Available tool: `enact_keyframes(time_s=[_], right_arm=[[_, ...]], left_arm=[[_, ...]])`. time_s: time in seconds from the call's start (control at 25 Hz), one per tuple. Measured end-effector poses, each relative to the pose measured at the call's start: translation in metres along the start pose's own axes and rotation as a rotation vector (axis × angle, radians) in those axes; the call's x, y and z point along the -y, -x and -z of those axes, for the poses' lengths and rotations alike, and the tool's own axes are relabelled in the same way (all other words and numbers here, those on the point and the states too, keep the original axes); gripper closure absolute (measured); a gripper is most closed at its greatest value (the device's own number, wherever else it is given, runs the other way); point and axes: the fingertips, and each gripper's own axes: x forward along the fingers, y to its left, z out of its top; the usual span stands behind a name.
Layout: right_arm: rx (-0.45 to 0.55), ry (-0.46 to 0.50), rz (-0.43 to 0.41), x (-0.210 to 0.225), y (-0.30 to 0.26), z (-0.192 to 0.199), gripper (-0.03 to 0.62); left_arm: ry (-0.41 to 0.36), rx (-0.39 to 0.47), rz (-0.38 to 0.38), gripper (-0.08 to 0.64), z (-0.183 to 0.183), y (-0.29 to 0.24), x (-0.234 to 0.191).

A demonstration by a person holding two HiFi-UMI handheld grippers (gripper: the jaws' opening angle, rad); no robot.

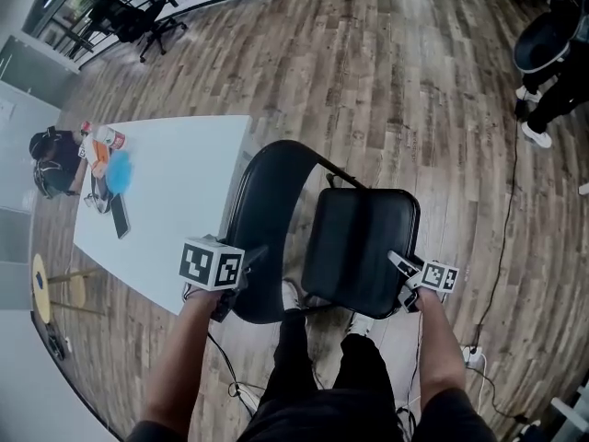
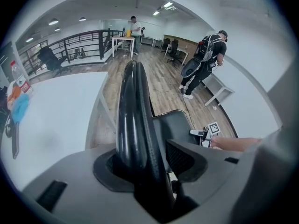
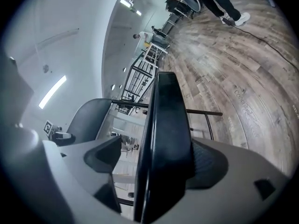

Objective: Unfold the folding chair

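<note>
While the left gripper (image 2: 147,162) pinches the top edge of the backrest (image 2: 133,111) of the folding chair (image 1: 317,168), the right gripper (image 3: 159,164) stands spread wide around the rim of the seat (image 3: 166,125). Background shows between one of its jaws and the pad; the other jaw lies against it or just beside it, cannot tell which. No clamp there.

Chair position: straight ahead of both grippers, close to the person's knees, on the wood floor (image 1: 405,90). The backrest runs away from the left gripper, edge-on in its view. The seat lies to the right of that gripper, with the right gripper at its near right corner.

Reading of the hold: the left pinch likely steadies the frame so it does not tip. The right gripper likely sits on the seat rim to guide it down. The seat looks close to level from above, so I judge the unfolding nearly done. Leg spread is hidden under the seat.

A white surface (image 1: 175,191) lies left of the left gripper, past the backrest. It carries a blue object (image 1: 118,168), a bottle (image 1: 106,138) and a dark flat item (image 1: 121,219).

Writing: the bottle label is too small to read. Each marker cube (image 1: 212,265) bears black-and-white squares only, no words. No brand shows on the chair.
</note>
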Motion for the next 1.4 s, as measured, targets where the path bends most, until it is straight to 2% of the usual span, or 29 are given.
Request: enact_keyframes(time_s=[0.24,0.48,0.76,1.0,1.12,1.28,1.4], right_arm=[[-0.013,0.002,0.025,0.056,0.003,0.004,0.184],[-0.034,0.012,0.063,0.116,0.011,0.004,0.184],[-0.033,-0.007,0.026,0.157,0.009,0.006,0.184],[-0.043,-0.016,0.033,0.193,0.012,0.008,0.186],[-0.027,-0.025,0.011,0.199,0.014,0.008,0.187],[-0.055,0.027,0.101,0.228,0.018,0.01,0.186],[-0.088,0.021,0.125,0.243,0.02,0.013,0.184]], left_arm=[[0.04,-0.041,-0.04,0.363,0.012,-0.027,-0.023],[0.063,-0.034,-0.059,0.354,0.025,-0.057,-0.032],[0.06,-0.042,-0.106,0.311,0.035,-0.083,-0.053],[0.082,-0.058,-0.073,0.313,0.04,-0.106,-0.051],[0.078,-0.056,-0.065,0.316,0.039,-0.111,-0.047],[0.083,-0.064,-0.052,0.324,0.033,-0.12,-0.021],[0.083,-0.072,-0.063,0.333,0.032,-0.124,0.001]])
